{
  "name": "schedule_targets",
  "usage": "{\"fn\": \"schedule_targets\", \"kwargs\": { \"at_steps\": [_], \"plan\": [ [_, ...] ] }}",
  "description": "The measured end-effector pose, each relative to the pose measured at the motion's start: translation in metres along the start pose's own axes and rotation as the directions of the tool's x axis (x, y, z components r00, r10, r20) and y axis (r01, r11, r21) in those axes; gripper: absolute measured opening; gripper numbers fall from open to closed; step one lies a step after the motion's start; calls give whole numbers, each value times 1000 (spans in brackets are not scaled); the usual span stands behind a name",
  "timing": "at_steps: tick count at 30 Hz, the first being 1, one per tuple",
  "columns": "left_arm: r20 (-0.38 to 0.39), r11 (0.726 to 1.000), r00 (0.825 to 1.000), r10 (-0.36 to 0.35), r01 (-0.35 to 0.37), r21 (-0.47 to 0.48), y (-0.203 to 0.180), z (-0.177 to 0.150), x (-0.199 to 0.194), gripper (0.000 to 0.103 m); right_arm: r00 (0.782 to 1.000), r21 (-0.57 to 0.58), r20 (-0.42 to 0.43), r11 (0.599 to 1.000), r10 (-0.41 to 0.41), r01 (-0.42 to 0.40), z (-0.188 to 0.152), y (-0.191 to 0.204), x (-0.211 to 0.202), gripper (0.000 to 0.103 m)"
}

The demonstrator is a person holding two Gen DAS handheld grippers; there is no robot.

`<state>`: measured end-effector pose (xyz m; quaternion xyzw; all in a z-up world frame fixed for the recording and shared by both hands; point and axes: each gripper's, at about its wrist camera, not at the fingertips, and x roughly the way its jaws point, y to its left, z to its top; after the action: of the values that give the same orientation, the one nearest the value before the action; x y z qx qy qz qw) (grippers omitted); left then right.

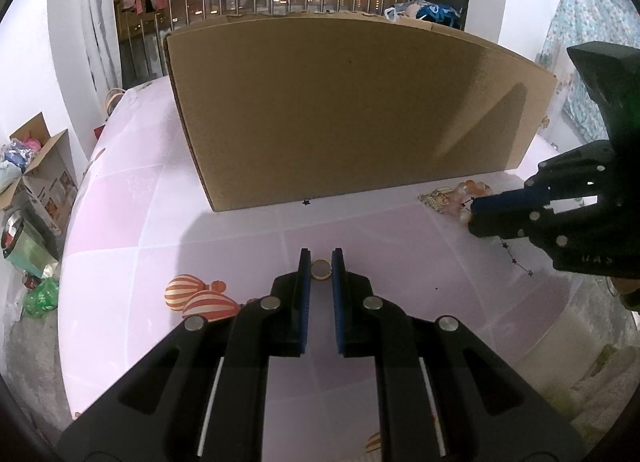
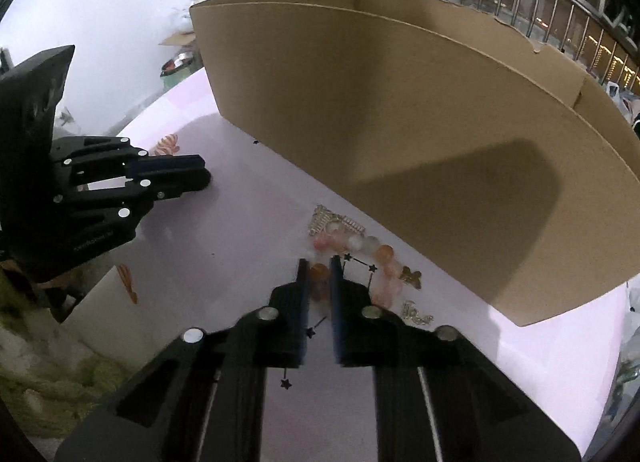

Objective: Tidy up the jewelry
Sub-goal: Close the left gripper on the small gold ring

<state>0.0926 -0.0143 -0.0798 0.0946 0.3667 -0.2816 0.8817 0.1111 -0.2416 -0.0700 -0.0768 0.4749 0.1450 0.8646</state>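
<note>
1. Left wrist view: the left gripper (image 1: pixel 321 262) is clenched on a small gold ring (image 1: pixel 321 269), held between its tips above the pink table (image 1: pixel 240 229). The cardboard box (image 1: pixel 352 109) stands just beyond; its inside is hidden, so nothing shows as stowed yet.

2. Right wrist view: the right gripper (image 2: pixel 319 268) has its jaws nearly together around an orange part of the bead bracelet (image 2: pixel 356 258), apparently gripping it. A silver chain (image 2: pixel 334 223) and small charms (image 2: pixel 416 316) lie loose by the box wall, left to sort.
</note>
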Motion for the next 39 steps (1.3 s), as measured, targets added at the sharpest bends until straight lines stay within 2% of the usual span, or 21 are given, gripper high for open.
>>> {"fn": "schedule_targets", "kwargs": {
  "at_steps": [4, 9, 12, 14, 19, 21, 24, 28, 31, 33, 35, 37, 39],
  "plan": [
    [4, 1000, 1000, -5, 5, -6, 2, -1, 0, 9, 998, 37, 55, 999, -17, 15, 0, -8, -18, 10],
    [9, 1000, 1000, -9, 9, -9, 3, -1, 1, 9, 987, 146, 144, 988, -69, 48, 0, -37, -55, 10],
    [10, 1000, 1000, -12, 12, -13, 3, -1, 1, 9, 978, 241, 177, 968, -113, 68, -7, -66, -79, 10],
    [9, 1000, 1000, -11, 11, -12, 3, -1, 1, 9, 975, 274, 180, 959, -130, 77, -12, -77, -87, 9],
    [9, 1000, 1000, -9, 9, -12, 3, -1, 2, 9, 963, 282, 130, 940, -234, 190, -26, -86, -88, 10],
    [8, 1000, 1000, -5, 5, -11, 2, -1, 2, 9, 952, 252, 98, 933, -290, 258, -30, -84, -77, 10],
    [6, 1000, 1000, -1, 1, -8, 2, -1, 2, 9, 944, 197, 62, 931, -323, 306, -35, -76, -64, 10],
    [4, 1000, 1000, 2, -2, -7, 1, -1, 2, 9, 956, 163, 24, 944, -293, 285, -40, -65, -48, 11],
    [2, 1000, 1000, 3, -3, -4, 1, 0, 2, 9, 965, 189, 46, 951, -259, 247, -37, -61, -51, 22],
    [1, 1000, 1000, 4, -4, -2, 1, 0, 3, 9, 974, 211, 87, 960, -208, 186, -35, -58, -56, 24],
    [1, 1000, 1000, 5, -5, 0, 1, -1, 2, 9, 986, 234, 110, 968, -121, 93, -33, -54, -57, 24],
    [2, 1000, 1000, 5, -5, 0, 1, -1, 2, 9, 993, 249, 102, 968, -56, 29, -35, -50, -50, 24],
    [2, 1000, 1000, 4, -4, -1, 1, -1, 2, 9, 997, 260, 72, 966, -23, 3, -37, -45, -38, 24]
  ]
}}
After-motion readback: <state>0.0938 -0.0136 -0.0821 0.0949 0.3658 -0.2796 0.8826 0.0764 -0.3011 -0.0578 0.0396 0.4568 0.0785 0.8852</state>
